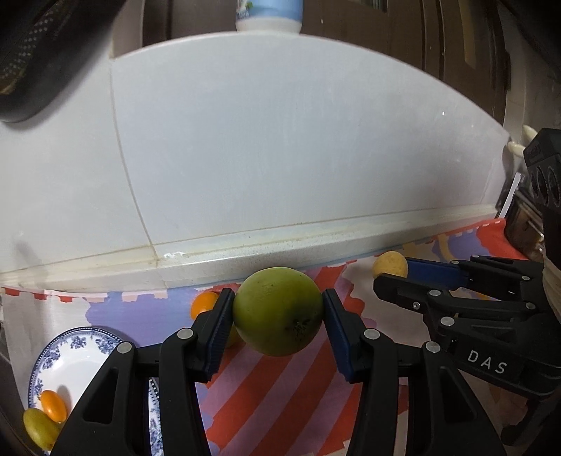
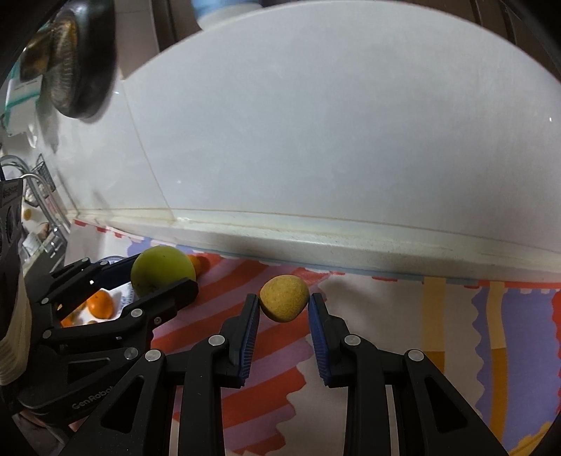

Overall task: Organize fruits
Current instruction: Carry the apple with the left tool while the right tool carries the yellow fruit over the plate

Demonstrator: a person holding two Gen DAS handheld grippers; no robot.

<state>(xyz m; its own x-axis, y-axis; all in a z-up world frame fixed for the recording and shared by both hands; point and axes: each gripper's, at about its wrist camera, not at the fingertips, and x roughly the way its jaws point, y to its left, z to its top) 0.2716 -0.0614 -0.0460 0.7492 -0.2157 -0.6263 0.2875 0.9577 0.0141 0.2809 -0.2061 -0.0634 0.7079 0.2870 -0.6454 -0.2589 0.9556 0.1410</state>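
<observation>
Left gripper (image 1: 277,317): round smooth green fruit (image 1: 277,310) pinched btwn ribbed blue pads, held above striped cloth (image 1: 266,396).
Right gripper (image 2: 284,308): small rough-skinned yellow fruit (image 2: 284,298) clamped at pad tips, jaws nearly closed.
Blue-patterned white ceramic plate (image 1: 75,354): lower left; oval orange fruit (image 1: 53,406) and oval green-yellow fruit (image 1: 40,428) seen on it.

A big white tiled wall (image 1: 280,147) is filling most of the view. A pale stone ledge (image 1: 245,252) is running along its bottom. A cloth with red, purple and white stripes (image 2: 385,315) is covering the counter. Dark brown wooden doors (image 1: 403,31) are standing behind.
</observation>
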